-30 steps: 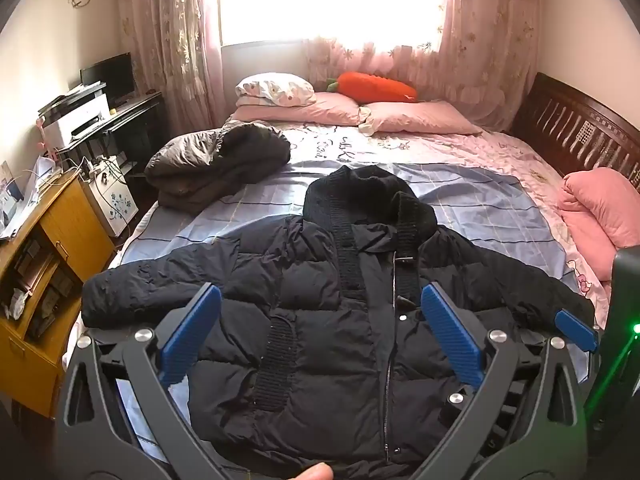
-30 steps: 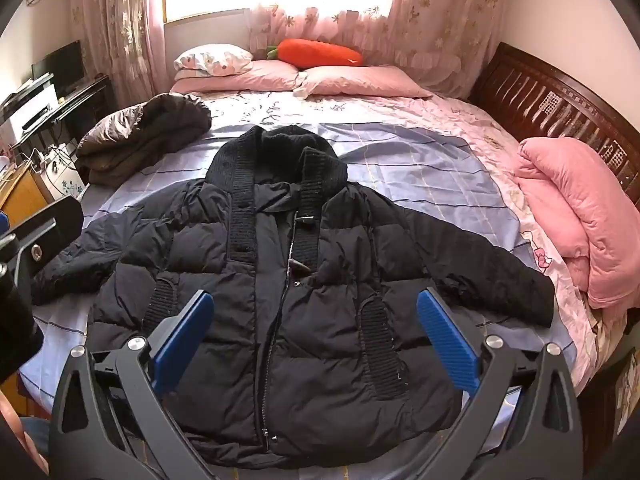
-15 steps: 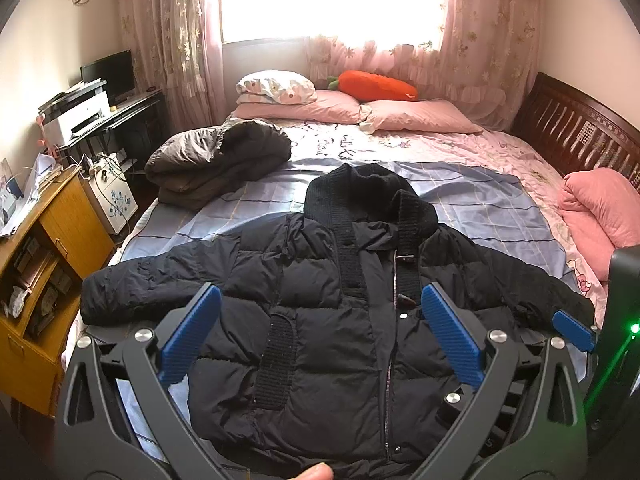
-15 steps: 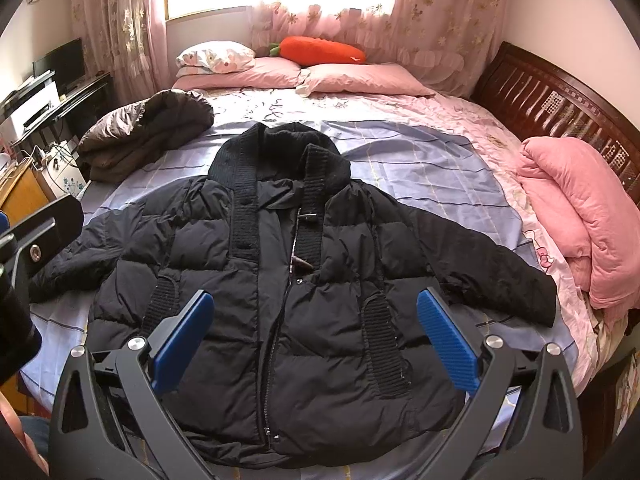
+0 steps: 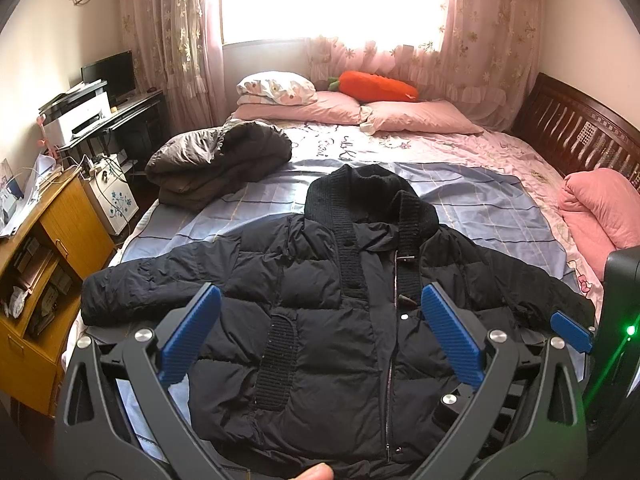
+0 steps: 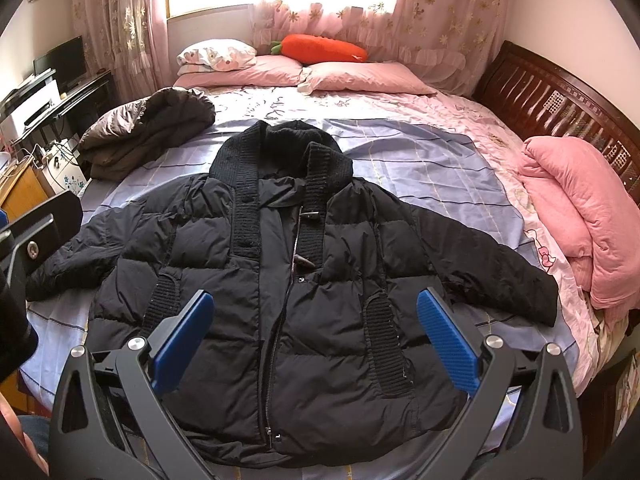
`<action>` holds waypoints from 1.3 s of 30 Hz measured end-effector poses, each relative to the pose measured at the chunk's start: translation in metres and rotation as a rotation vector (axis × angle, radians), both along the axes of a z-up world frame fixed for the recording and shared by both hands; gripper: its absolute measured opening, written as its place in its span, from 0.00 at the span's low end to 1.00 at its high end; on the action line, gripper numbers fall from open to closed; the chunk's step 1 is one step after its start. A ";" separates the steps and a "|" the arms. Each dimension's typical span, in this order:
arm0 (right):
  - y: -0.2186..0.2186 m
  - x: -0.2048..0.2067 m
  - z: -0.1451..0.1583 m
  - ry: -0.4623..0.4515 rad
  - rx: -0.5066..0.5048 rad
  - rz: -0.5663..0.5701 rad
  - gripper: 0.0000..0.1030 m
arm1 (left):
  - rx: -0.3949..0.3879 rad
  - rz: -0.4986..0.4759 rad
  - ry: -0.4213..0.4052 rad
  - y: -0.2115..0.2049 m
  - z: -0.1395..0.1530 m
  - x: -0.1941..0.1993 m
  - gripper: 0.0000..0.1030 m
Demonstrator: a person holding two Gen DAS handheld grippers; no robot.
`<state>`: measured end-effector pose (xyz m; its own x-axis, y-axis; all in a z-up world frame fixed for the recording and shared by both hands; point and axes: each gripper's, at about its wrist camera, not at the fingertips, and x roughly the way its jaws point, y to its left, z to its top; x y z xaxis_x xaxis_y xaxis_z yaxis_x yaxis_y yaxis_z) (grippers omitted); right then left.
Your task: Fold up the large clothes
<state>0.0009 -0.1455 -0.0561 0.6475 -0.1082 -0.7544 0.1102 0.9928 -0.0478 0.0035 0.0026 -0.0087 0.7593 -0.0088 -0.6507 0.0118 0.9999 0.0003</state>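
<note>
Hovering over a bed (image 5: pixel 480 184) with a black jacket (image 6: pixel 288 288) spread flat, front up, sleeves out.
My left gripper (image 5: pixel 320 320) and right gripper (image 6: pixel 314 320) both stand wide, holding nothing, above its hem; a folded brown coat (image 5: pixel 216 160) lies beyond.

A big bed (image 6: pixel 460 128) fills the room. At its far end lie two pink pillows (image 6: pixel 360 76) and a white flowered pillow (image 6: pixel 216 54). A carrot plush toy (image 6: pixel 320 49) rests behind the pillows. A rolled brown coat (image 6: pixel 148 136) sits on the bed's left side. A folded pink blanket (image 6: pixel 580 220) sits on the bed's right edge. Pink curtains (image 6: pixel 440 12) hang behind the bed. Left of the bed stand a wooden cabinet (image 5: pixel 44 264) and a white printer (image 5: pixel 78 114).
</note>
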 end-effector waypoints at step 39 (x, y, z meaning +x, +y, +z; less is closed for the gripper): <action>0.003 0.001 -0.004 0.005 0.000 0.004 0.99 | -0.002 0.001 0.001 0.000 0.001 0.000 0.98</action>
<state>0.0021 -0.1420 -0.0597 0.6441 -0.1059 -0.7576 0.1063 0.9932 -0.0484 0.0031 0.0022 -0.0076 0.7586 -0.0095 -0.6515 0.0108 0.9999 -0.0021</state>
